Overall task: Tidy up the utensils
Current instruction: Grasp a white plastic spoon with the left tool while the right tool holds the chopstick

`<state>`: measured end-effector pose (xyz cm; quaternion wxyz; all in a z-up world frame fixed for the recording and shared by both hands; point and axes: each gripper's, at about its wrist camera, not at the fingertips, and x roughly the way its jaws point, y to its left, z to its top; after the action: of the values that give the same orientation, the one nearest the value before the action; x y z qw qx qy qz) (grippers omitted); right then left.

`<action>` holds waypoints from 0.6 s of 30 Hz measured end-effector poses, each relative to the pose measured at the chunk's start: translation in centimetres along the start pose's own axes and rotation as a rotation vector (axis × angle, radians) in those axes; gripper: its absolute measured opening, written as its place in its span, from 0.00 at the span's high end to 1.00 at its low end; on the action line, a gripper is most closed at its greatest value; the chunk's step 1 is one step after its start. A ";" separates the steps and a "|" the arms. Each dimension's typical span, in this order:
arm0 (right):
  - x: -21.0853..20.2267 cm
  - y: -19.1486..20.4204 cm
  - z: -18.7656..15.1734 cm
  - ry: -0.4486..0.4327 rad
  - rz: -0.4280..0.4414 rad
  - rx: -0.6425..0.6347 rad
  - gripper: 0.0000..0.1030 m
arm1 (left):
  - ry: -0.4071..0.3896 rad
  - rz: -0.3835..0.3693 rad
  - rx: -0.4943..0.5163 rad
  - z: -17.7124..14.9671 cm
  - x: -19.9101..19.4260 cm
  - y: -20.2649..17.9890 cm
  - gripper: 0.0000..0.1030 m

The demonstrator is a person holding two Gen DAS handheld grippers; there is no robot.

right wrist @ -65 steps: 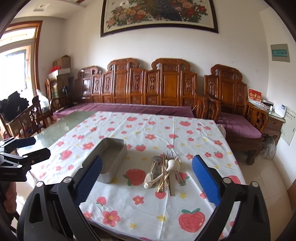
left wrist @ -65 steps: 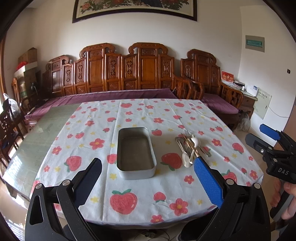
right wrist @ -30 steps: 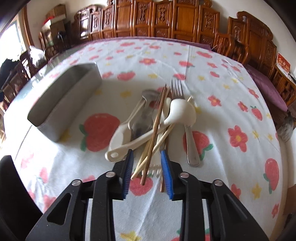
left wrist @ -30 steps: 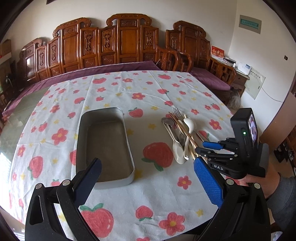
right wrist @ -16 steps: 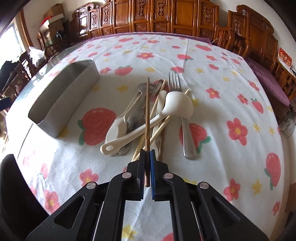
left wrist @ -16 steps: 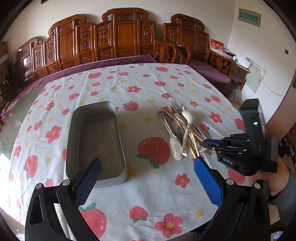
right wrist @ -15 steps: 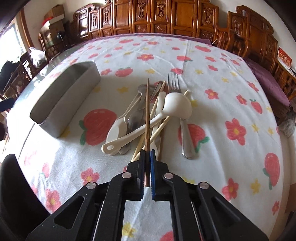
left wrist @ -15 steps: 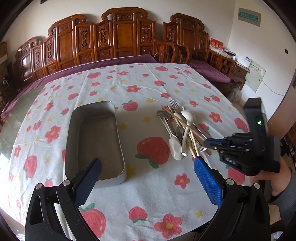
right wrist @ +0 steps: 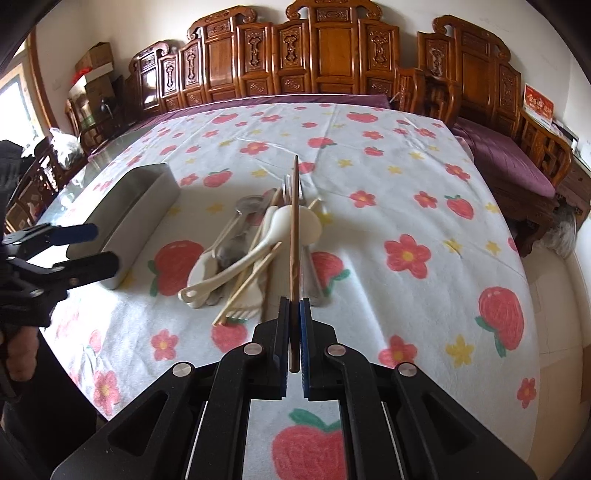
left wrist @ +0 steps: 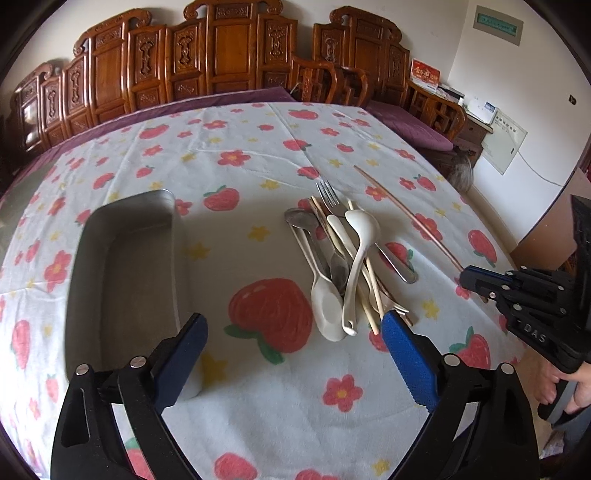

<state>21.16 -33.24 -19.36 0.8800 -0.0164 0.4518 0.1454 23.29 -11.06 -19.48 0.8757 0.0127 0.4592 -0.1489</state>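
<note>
The metal tray holds nothing yet. The right hand-held gripper grasps one brown chopstick; the left hand-held gripper, jaws closing on nothing, faces the remaining utensil pile.

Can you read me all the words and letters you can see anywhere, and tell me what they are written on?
"DAS": white letters on the black body of the right gripper, seen from the left wrist.
Green sign high on the wall: writing too small to read.
Red card on the side cabinet: gold characters, too blurred to read.
White notice on the wall: print too small to read.
</note>
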 end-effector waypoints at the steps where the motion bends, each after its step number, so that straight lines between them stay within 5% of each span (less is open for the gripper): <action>1: 0.1 -0.1 -0.1 0.002 0.003 0.006 0.94 | 0.010 -0.005 -0.003 0.2 0.8 0.0 0.16; 18: 0.2 -0.4 -0.1 -0.002 0.030 0.026 0.94 | 0.148 -0.168 -0.132 2.9 8.9 -0.2 0.58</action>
<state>21.33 -33.64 -19.63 0.8783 0.0019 0.4530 0.1530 30.27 -13.92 -24.95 0.8229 -0.0723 0.5307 -0.1898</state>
